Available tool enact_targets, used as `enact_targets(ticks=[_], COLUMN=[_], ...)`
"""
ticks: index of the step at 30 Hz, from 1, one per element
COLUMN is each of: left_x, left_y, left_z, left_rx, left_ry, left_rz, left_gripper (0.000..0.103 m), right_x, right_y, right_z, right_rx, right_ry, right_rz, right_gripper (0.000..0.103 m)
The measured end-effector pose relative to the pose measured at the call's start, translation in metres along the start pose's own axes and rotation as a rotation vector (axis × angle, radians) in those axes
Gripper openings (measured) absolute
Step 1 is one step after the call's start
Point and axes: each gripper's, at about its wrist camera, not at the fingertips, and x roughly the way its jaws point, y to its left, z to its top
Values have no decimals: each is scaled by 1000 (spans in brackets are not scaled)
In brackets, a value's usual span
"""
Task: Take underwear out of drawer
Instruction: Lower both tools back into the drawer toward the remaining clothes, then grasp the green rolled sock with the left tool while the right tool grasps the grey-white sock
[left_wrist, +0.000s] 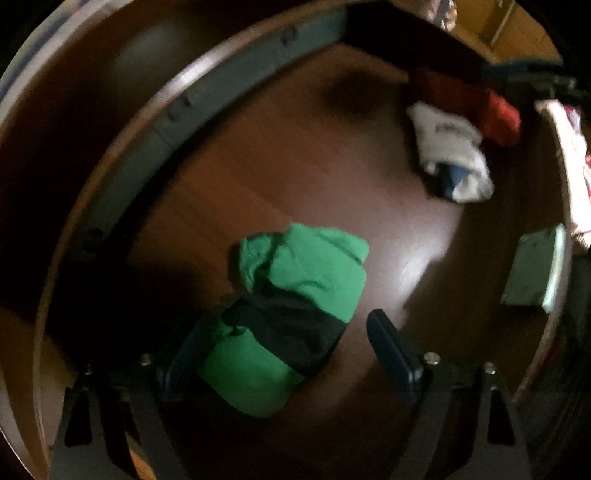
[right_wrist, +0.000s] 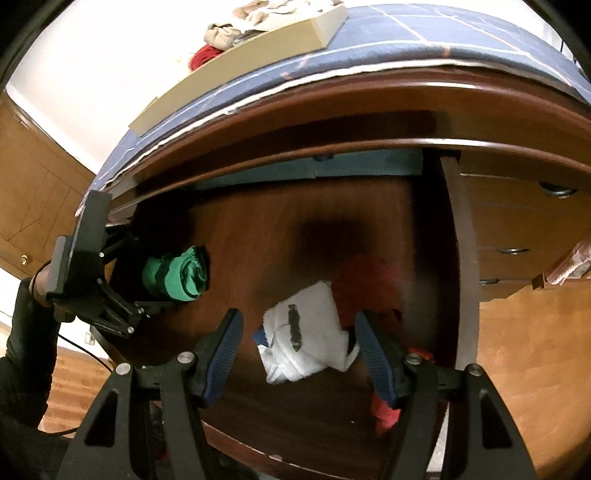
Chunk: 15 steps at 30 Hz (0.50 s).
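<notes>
Dark brown wood lines the floor of the open drawer (left_wrist: 295, 147), with a blue-covered dresser top above it in the right wrist view.

Nearest the left gripper (left_wrist: 284, 354), which points down into the drawer, lies the green underwear (left_wrist: 295, 295), a rolled bundle with a black band across its middle. It sits right between the spread jaws: the left finger is touching or just beside the lower end of the roll, though blur keeps me from saying which, while the right finger (left_wrist: 395, 354) stands clear of it with bare wood between. So the jaws are open and grip nothing yet. The roll's long axis runs diagonally, from lower left near the fingers up toward the right, loose crumpled end farthest away; it lies slantwise to the line between the two pads rather than square across it. In my judgement, closing here would catch the lower half near the band.

The right gripper (right_wrist: 295, 350) hangs about half open over a white garment (right_wrist: 306, 332), pads apart from it on both sides, holding nothing. Red cloth (right_wrist: 369, 280) lies just beyond, toward the drawer's right wall.
</notes>
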Motion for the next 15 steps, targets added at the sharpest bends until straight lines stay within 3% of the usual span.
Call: enact_targets(ticks=[4,8,11,15], left_x=[22,22,18,11], left_y=[-5,6,25,26], left_z=[3,5,1,-7], left_rx=[27,-32,-110,-165], left_ry=[69,58,32,-14], left_rz=[66,37,-51,-43], left_gripper=[89,87,69,46], right_x=[-3,-10,-10,-4], right_y=[-5,-11,-19,-17], right_z=[0,0,-1,-1], right_rx=[5,-5,13,7], right_ry=[9,2,15,38], right_rz=[-29,-82,-100,-82], right_gripper=[65,65,65,65])
